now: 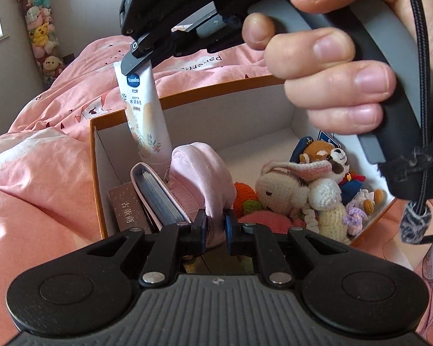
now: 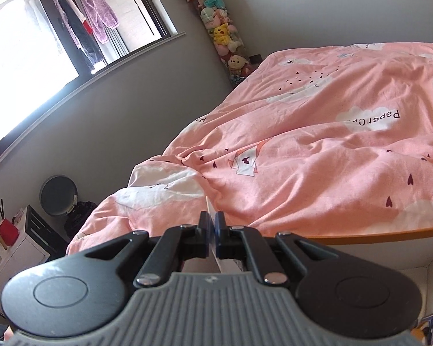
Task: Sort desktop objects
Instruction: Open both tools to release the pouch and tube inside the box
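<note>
Left wrist view: "Vaseline" tube in right gripper fingers.

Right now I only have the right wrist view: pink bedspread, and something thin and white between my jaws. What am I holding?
Observer: A white Vaseline tube, pinched by its flat end in the right gripper and hanging downward.
Operator: Is it over the box?
Observer: Yes, over the orange-rimmed box, toward its far left corner; the tube's lower end is hidden behind a pink fabric pouch.
Operator: And the left gripper?
Observer: The left gripper is shut on that pouch's fabric.
</note>
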Action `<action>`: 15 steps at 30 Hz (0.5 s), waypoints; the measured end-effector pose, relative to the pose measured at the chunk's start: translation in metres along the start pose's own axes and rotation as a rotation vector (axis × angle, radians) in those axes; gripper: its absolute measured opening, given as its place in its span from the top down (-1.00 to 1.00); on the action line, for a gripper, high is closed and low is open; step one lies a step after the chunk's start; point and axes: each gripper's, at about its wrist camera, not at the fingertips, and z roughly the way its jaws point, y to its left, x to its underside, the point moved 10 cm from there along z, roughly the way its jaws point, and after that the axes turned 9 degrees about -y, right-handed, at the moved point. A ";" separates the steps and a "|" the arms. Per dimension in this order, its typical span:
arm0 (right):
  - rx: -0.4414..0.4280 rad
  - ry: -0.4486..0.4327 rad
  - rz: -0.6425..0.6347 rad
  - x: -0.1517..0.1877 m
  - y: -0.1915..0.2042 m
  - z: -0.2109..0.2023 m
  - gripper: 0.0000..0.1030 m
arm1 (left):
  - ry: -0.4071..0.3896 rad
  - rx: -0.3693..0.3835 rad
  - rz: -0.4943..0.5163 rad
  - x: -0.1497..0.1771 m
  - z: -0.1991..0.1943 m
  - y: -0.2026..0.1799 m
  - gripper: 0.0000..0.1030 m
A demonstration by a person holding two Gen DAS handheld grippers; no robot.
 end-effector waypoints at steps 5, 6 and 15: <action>0.003 0.048 0.032 0.017 0.007 0.015 0.94 | -0.021 0.009 -0.027 0.003 -0.006 0.003 0.67; 0.005 0.058 0.039 0.020 0.008 0.017 0.94 | -0.020 0.019 -0.044 0.004 -0.009 0.004 0.67; 0.011 0.161 0.093 0.049 0.010 0.030 0.90 | -0.081 0.012 -0.100 0.004 -0.050 0.014 0.51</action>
